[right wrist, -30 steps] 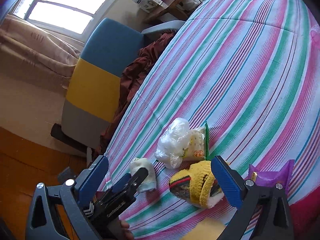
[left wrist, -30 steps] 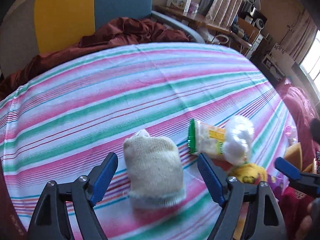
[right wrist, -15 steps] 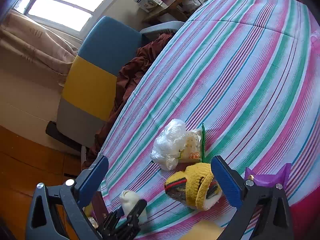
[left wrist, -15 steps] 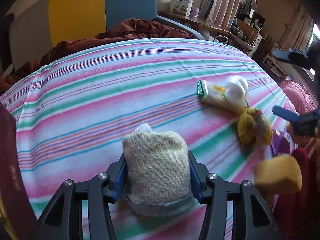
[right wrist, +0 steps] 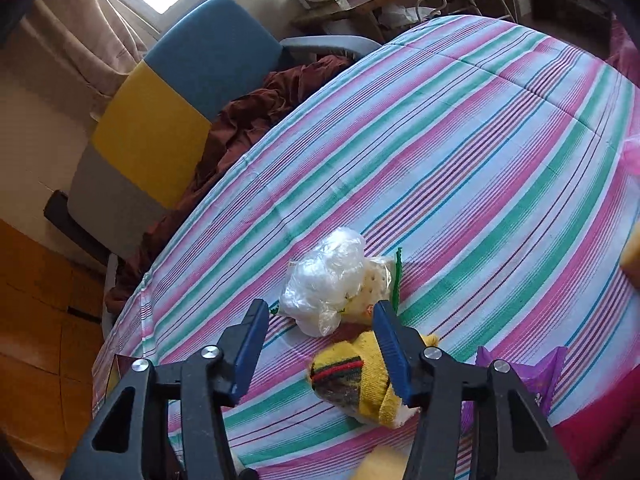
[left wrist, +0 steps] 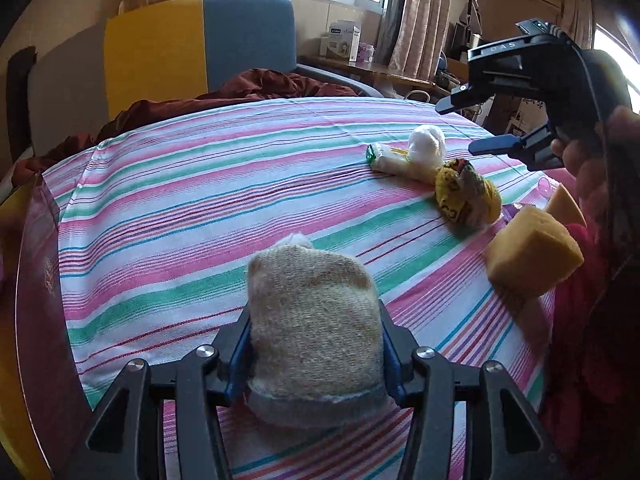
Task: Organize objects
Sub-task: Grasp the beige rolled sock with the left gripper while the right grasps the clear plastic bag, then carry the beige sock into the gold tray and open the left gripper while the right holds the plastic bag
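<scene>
Beige knitted sock bundle [left wrist: 312, 328], grey-cuffed with white stuffing poking out, sits clamped in the left gripper [left wrist: 314, 354] above the striped cloth [left wrist: 168, 216]. Right gripper [right wrist: 320, 348], just narrowed, apparently grips nothing above the yellow sock [right wrist: 368, 380].

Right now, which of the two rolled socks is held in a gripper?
The beige sock, clamped in the left gripper. The yellow striped sock lies free on the bedspread.

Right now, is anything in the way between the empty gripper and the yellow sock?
Nothing visible blocks it. The right gripper hangs over the striped cloth, its jaws just closed partway with nothing between them. The yellow sock lies just under its right finger. The plastic bag sits just beyond the sock, not in the path.
</scene>
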Demonstrator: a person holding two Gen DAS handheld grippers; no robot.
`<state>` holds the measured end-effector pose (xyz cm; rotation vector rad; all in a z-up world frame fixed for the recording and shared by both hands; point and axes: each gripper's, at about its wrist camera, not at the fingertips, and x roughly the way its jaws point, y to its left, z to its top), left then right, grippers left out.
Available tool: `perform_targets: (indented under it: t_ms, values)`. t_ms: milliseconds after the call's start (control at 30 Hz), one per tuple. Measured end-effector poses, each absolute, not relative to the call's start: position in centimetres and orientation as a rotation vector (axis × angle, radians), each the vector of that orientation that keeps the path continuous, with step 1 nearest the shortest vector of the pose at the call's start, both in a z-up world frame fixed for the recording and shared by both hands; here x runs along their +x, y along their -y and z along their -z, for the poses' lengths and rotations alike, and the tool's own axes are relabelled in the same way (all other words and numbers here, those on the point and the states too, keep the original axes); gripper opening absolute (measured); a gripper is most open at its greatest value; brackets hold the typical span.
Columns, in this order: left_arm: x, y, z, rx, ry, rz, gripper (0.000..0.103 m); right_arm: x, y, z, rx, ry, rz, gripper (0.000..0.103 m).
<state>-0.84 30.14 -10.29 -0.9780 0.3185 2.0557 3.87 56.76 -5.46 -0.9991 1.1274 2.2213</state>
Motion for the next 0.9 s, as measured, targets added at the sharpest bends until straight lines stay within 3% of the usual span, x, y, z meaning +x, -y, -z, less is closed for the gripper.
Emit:
perform_targets:
  t_ms: [267, 300, 333, 367, 633, 900]
  values:
    - [-0.8, -29.2, 10.3, -0.97, -0.277, -2.046, 0.053, 0.0, -58.5, 7.1, -1.041, -1.09, -2.149, 0.062]
    - [-0.8, -29.2, 10.3, -0.967, -0.279, -2.047, 0.053, -0.7, -58.3, 7.9, -1.091, -1.057, -2.148, 0.056]
    - [-0.7, -29.1, 10.3, -0.966, -0.279, -2.047, 0.053, -1.3, -58.0, 8.5, -1.157, -1.01, -2.14, 0.04]
    - [-0.7, -29.1, 10.4, -0.965, -0.281, -2.048, 0.053, -1.7, -57.6, 8.4, -1.174, -0.904, -2.145, 0.038]
    - [-0.6, -29.2, 10.4, -0.957, -0.295, -2.054, 0.053, -3.9, -54.4, 6.9, -1.213, -0.722, -2.384, 0.037]
    - [-0.6, -29.1, 10.4, -0.957, -0.296, -2.052, 0.053, -7.1, -46.6, 9.9, -1.602, -0.434, -2.585, 0.037]
